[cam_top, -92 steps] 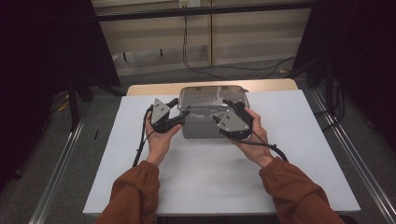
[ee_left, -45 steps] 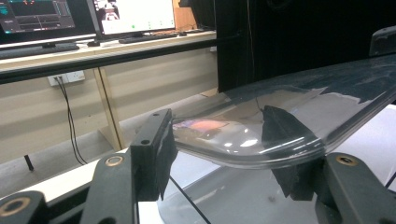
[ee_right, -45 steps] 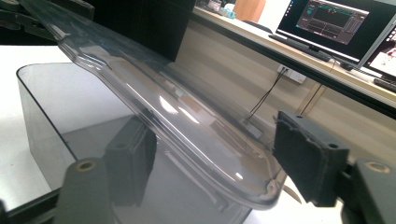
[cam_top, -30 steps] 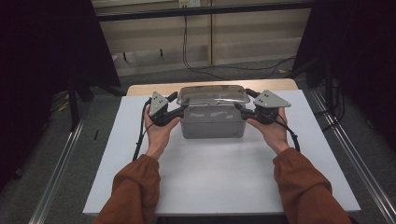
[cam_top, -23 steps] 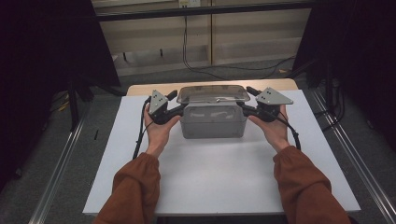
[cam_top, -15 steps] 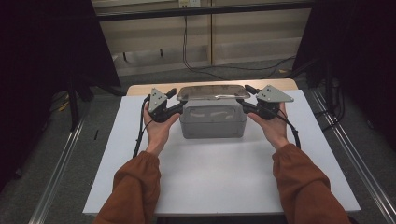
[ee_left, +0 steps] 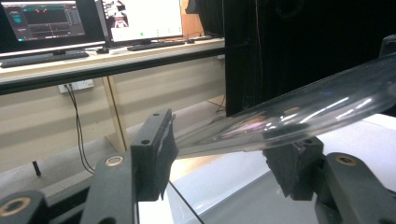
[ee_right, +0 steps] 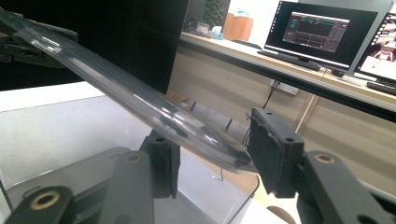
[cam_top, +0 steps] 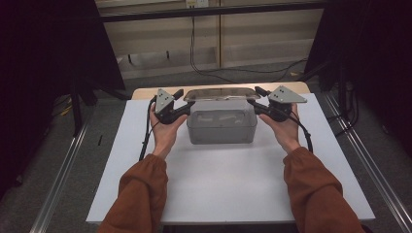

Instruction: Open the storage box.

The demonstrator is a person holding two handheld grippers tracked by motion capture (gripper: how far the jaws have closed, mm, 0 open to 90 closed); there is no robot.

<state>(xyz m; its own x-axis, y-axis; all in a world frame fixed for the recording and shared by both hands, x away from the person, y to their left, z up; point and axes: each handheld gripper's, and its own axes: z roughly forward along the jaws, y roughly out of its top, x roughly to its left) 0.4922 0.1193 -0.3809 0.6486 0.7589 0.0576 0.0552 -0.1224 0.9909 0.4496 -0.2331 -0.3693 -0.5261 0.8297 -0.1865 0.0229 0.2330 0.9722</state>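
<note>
left tool (cam_top: 183, 100) and right tool (cam_top: 256, 99), its jaws just closing, each pinch an end of the lid (cam_top: 221, 93) above the box (cam_top: 221, 127).

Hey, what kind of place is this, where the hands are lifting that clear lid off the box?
Most likely a lab or office workroom set up for recording. A white table stands between dark curtains, and monitors and a keyboard sit on a long desk behind it, with cables hanging down.
</note>
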